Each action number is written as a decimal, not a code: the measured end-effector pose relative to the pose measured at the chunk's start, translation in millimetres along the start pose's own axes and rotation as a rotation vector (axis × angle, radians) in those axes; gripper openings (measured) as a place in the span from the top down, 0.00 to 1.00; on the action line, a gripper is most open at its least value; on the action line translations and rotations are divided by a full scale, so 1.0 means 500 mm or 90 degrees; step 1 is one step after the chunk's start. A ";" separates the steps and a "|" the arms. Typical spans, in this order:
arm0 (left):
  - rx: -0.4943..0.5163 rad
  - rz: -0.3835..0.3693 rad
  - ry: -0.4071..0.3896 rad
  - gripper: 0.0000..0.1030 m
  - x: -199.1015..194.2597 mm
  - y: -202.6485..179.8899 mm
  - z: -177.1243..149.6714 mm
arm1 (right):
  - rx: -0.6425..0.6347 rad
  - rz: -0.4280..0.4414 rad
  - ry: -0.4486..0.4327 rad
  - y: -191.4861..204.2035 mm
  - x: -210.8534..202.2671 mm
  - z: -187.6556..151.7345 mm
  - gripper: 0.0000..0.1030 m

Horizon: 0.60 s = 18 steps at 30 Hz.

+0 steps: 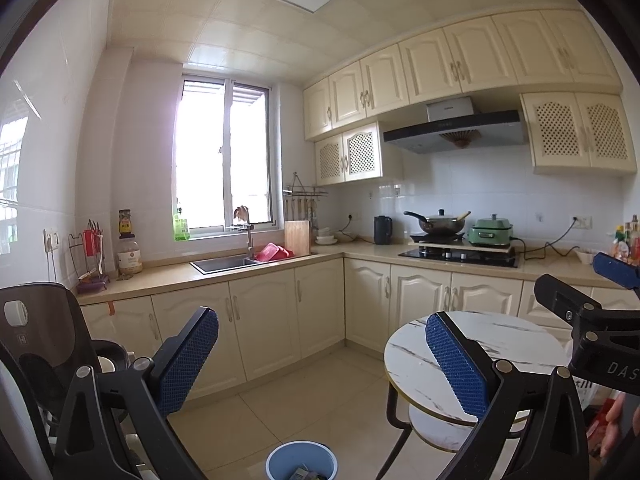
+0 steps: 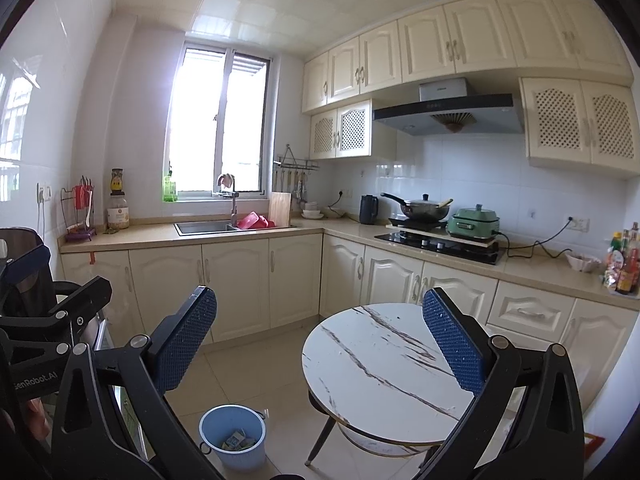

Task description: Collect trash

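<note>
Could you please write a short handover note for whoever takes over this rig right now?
Left gripper: open, holding nothing, raised above the floor.
Right gripper: open, holding nothing, beside the round marble table.
The blue bin stands on the floor left of the table, with a few pieces of trash inside.
Done: the tabletop shows no trash.
Left: I see no loose trash on the floor in view; check outside these views before stopping.

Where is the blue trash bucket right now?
The blue trash bucket stands on the floor tiles, low in both views, just left of the round marble table, with some scraps already inside.
</note>
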<state>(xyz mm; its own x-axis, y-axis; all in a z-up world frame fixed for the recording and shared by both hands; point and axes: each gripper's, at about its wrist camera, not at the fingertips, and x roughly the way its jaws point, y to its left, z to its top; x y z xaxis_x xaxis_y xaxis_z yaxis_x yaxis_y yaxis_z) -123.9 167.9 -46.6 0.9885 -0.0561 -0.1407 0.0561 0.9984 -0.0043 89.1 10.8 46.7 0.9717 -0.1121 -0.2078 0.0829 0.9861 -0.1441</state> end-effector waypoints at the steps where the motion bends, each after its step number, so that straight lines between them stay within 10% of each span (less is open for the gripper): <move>1: 0.000 -0.001 0.000 0.01 0.001 0.002 -0.003 | 0.001 -0.001 0.000 0.001 0.000 0.000 0.00; 18: 0.001 0.000 -0.002 0.01 0.014 0.001 -0.007 | -0.002 0.000 0.004 -0.001 0.003 0.000 0.00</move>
<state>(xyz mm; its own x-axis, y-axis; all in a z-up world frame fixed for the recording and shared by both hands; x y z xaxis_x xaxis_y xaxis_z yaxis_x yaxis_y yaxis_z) -117.5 168.0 -50.8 0.9889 -0.0560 -0.1377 0.0562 0.9984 -0.0025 90.5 10.1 46.5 0.9705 -0.1121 -0.2133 0.0817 0.9859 -0.1464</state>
